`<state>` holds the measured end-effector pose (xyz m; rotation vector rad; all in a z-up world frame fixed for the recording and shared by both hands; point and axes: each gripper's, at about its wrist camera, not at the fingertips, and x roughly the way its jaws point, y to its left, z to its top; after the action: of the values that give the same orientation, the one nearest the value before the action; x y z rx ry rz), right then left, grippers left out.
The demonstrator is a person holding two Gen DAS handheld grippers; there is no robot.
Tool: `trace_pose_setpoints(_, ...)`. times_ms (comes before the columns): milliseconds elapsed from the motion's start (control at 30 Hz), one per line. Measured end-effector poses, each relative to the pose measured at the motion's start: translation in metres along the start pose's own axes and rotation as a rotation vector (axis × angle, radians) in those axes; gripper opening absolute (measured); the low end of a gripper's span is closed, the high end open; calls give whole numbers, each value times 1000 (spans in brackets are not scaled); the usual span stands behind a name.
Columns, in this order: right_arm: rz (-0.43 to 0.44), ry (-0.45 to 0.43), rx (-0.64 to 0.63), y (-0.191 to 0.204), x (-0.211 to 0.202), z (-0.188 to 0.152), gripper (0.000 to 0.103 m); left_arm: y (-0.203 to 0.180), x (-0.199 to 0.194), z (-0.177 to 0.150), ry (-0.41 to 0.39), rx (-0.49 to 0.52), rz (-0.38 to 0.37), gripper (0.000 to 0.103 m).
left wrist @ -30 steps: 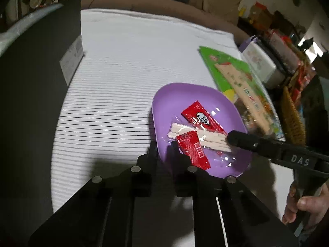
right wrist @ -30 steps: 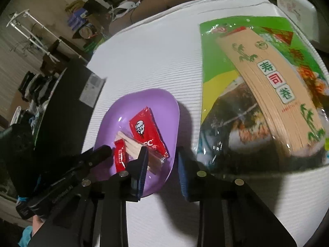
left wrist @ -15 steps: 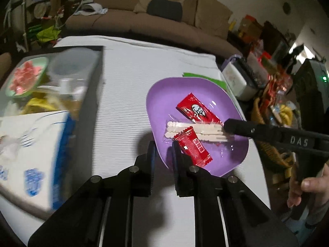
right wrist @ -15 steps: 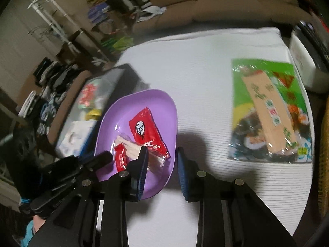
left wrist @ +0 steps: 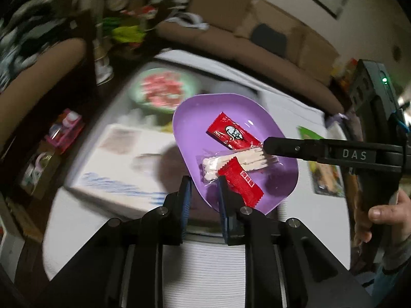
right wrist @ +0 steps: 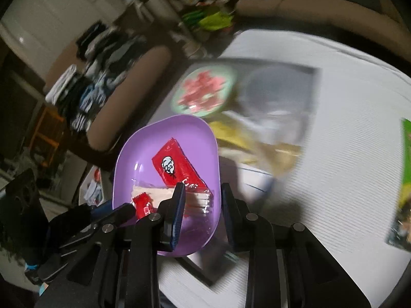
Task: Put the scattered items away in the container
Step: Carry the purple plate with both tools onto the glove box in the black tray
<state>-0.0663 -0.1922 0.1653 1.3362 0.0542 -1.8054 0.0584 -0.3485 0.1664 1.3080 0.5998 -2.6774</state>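
Note:
A purple plate (left wrist: 195,113) is held in the air by both grippers. My left gripper (left wrist: 204,200) is shut on its near rim; my right gripper (right wrist: 200,215) is shut on the opposite rim (right wrist: 215,154) and its finger shows in the left wrist view (left wrist: 295,148). On the plate lie a red KFC sachet (left wrist: 232,134), a smaller red sachet (left wrist: 242,183) and a clear pack of white sticks (left wrist: 226,163). Below the plate is an open dark box (right wrist: 312,82), blurred, holding a green-lidded tub (right wrist: 204,91) and a white carton (left wrist: 123,164).
The white striped tablecloth (right wrist: 346,154) covers the table. A green sushi-mat packet (right wrist: 405,179) lies at the right on the table. A brown sofa (left wrist: 257,48) runs behind. Cluttered shelves and floor items stand to the left.
Both grippers have lifted the plate higher and carried it left, over the open box. The items on the plate have stayed in place.

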Motion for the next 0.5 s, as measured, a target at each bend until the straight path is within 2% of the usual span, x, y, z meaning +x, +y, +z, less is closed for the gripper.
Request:
trace_pose_setpoints(100,-2,52,-41,25,46,15,28,48,11,2,18,-60,39,18)
trace_pose_setpoints(200,-20,87,-68,38,80,25,28,77,22,0,40,-92,64,19)
trace_pose_setpoints(300,-72,108,-103,47,106,38,28,83,30,0,43,-100,43,22)
trace_pose_setpoints(367,-96,111,-112,46,116,46,28,81,34,1,52,-95,24,31)
trace_pose_setpoints(500,-132,100,-121,38,125,58,28,67,44,5,64,-82,-18,42)
